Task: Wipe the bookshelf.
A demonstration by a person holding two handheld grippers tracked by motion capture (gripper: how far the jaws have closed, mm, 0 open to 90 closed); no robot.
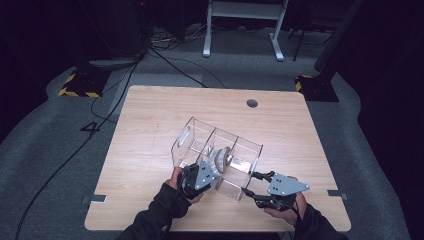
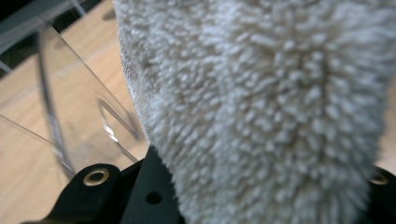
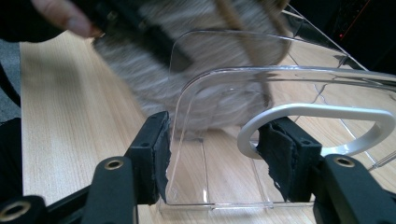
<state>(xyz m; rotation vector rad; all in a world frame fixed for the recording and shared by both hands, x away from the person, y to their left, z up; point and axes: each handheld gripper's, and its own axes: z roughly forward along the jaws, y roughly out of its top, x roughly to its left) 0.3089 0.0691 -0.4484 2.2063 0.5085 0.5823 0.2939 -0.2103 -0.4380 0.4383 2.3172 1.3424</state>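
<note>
High view: I see a clear plastic organizer (image 1: 235, 145) with three compartments, lying at an angle on the wooden table (image 1: 150, 145), near my side.
Left gripper (image 1: 212, 167): its jaws are closed on a fluffy grey-white slipper (image 1: 220, 159), and I hold this over the middle compartment of the organizer.
Left gripper view: the woolly pile of the slipper (image 2: 261, 107) comes up from between the jaws; a clear wall of the organizer (image 2: 70, 121) is just beside it, on the left of this view.
Right gripper (image 1: 252, 185): it stands at the near end of the organizer. In the right gripper view the jaws (image 3: 215, 149) are on both sides of the clear end wall (image 3: 219, 140), beside its pale handle cut-out (image 3: 322, 114). One pad seems to touch the wall, but I cannot tell if the pads really press on it.
Look of the slipper: soft, thick and fuzzy, with a brown strip (image 3: 247, 42) across it. It is bent in the grip, so I think it will fold easily.
Done: the slipper is picked up and brought to the organizer, as I judge it.
Left to do: to push it down into the compartment and let it go. The tip looks already between the walls, but how deep I cannot see.
Other compartments: they look empty to me.
</note>
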